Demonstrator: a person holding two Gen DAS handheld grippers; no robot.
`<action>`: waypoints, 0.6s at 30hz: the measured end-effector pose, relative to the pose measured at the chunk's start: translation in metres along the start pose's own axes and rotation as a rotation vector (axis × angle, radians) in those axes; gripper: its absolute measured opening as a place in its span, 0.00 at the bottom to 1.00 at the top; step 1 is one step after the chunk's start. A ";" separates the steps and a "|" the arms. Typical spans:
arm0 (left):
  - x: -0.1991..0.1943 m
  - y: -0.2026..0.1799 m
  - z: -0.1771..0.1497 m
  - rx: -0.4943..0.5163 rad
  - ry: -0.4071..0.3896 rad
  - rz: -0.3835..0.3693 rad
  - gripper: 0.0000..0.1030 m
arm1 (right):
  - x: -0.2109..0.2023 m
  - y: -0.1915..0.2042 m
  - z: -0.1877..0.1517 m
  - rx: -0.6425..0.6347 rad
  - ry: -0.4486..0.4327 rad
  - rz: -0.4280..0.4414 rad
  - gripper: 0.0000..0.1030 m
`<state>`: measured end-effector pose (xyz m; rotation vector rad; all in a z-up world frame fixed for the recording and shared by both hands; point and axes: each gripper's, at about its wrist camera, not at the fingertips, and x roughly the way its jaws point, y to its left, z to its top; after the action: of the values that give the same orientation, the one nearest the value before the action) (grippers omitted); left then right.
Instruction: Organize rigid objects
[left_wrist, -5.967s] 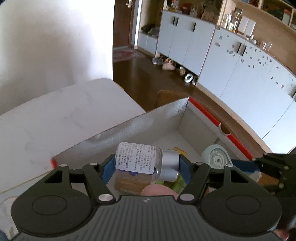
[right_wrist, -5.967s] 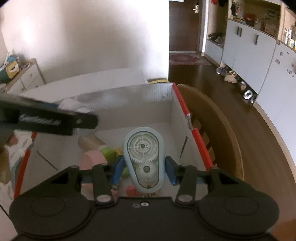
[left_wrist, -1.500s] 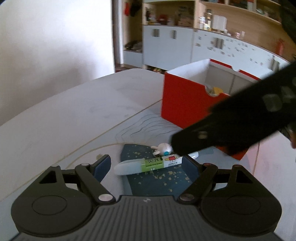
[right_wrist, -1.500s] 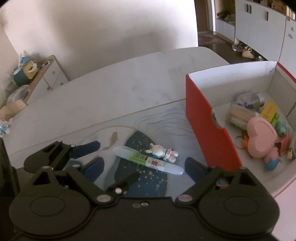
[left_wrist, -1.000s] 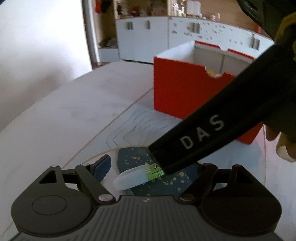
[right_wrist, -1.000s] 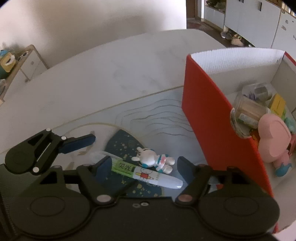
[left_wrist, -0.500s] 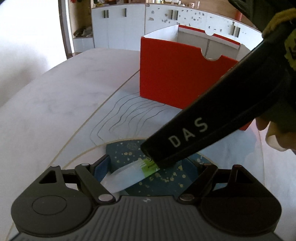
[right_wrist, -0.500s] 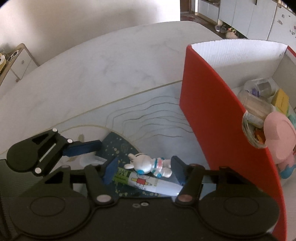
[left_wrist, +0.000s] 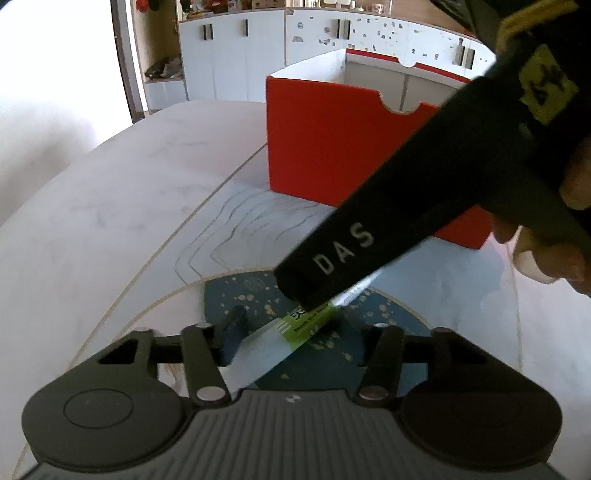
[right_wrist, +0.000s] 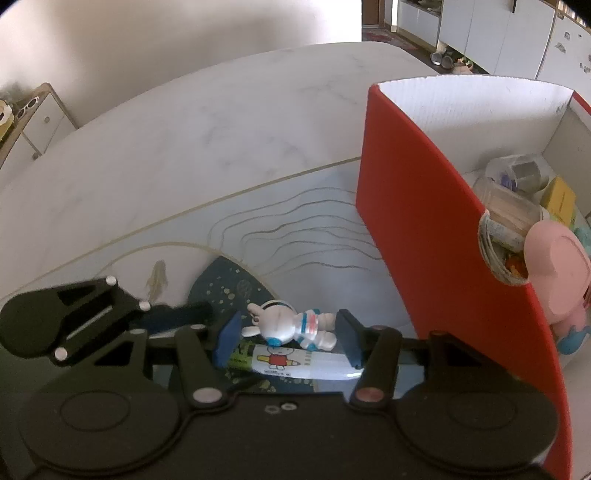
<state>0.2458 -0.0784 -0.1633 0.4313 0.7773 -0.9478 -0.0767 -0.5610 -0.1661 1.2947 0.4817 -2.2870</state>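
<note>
Two grippers closing over a pen and a rabbit figure beside the red corrugated-plastic box (right_wrist: 436, 236)

The small white rabbit figure with blue and red stripes (right_wrist: 291, 325) is framed between the blue pads of the right gripper (right_wrist: 286, 338), whose jaws are closing, no contact being discernible; it lies just left of the box. The translucent white highlighter pen with a green label (left_wrist: 280, 341) is set beside the figure on a dark speckled mat (left_wrist: 369, 314), its cap end between the closing jaws of the left gripper (left_wrist: 286, 328); a grip cannot be told
</note>
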 end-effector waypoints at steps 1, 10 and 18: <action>-0.001 -0.002 0.000 0.000 0.005 0.003 0.48 | 0.000 0.000 -0.001 -0.001 -0.003 0.004 0.54; -0.018 -0.023 -0.016 -0.052 0.022 -0.001 0.32 | -0.014 0.003 -0.013 -0.018 -0.023 0.033 0.53; -0.030 -0.034 -0.030 -0.148 0.021 0.018 0.17 | -0.031 0.001 -0.021 -0.047 -0.037 0.062 0.26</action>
<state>0.1938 -0.0603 -0.1603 0.3193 0.8553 -0.8637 -0.0472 -0.5439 -0.1495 1.2256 0.4725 -2.2312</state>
